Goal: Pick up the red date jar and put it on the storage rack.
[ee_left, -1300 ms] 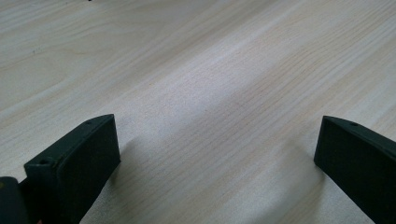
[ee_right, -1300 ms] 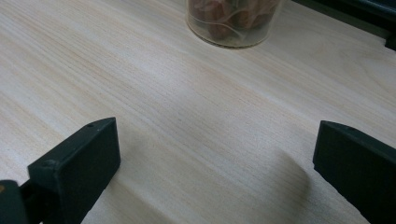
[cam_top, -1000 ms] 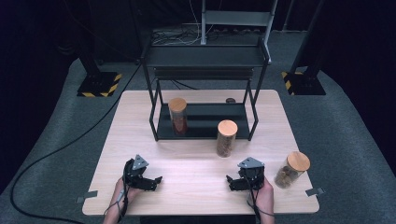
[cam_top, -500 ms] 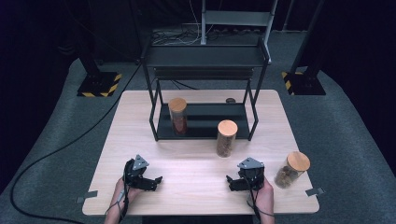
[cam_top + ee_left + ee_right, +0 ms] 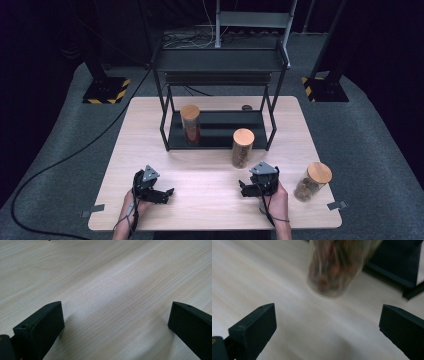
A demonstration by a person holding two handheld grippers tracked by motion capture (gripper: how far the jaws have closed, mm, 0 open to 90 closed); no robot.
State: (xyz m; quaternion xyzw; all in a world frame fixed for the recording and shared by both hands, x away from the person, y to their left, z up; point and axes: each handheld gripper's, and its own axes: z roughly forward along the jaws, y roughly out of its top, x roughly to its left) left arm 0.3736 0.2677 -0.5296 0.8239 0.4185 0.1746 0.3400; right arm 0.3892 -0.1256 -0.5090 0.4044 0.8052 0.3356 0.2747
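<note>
High view, three cork-lidded jars of brownish contents: shelf jar (image 5: 190, 124), middle jar (image 5: 242, 148), right jar (image 5: 312, 181)

Jar top: the glass jar (image 5: 338, 265) is cut off by the upper edge in the right gripper view.
Jar contents: blurred brown pieces, kind unclear.
Small dark object (image 5: 246, 107): too small to identify.

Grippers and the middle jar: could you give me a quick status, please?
Left gripper, right gripper open, empty. Middle jar upright before rack, ahead of right gripper. Path clear.
</note>
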